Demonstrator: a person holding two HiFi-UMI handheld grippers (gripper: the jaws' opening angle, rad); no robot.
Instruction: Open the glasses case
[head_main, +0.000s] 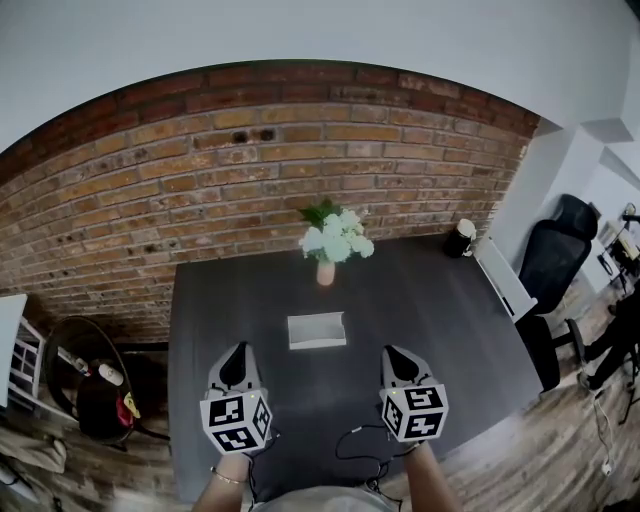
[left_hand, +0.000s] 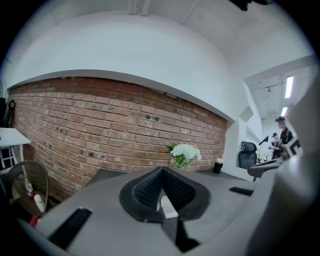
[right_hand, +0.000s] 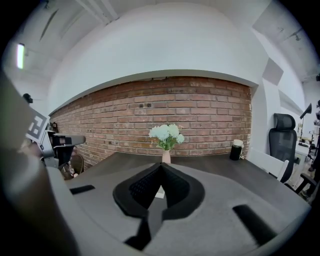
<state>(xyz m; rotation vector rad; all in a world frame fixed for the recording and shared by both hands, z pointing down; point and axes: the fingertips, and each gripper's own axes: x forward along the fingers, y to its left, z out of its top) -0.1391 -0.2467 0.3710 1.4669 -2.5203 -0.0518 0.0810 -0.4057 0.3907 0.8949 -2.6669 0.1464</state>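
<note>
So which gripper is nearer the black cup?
Right. The right gripper is below and left of the black cup in the head view; the left gripper is farther left.

Over the near edge of the table (head_main: 450, 300), the left gripper (head_main: 238, 350) and the right gripper (head_main: 393, 352) are seen as grey, tapered shells. Each is capped at its end toward that edge by a white cube (head_main: 237, 420) printed with black square markers. Thin black cables (head_main: 352, 440) are looped over the table beside the cubes. Black ribbed pads (left_hand: 145, 190) are set in a V-shaped recess of each shell, and dark rectangular slots (left_hand: 70, 227) are cut into the housing. A thin bracelet (head_main: 226, 478) is worn on the left wrist, and a light garment (head_main: 310, 498) is glimpsed beyond the table's near edge.
</note>
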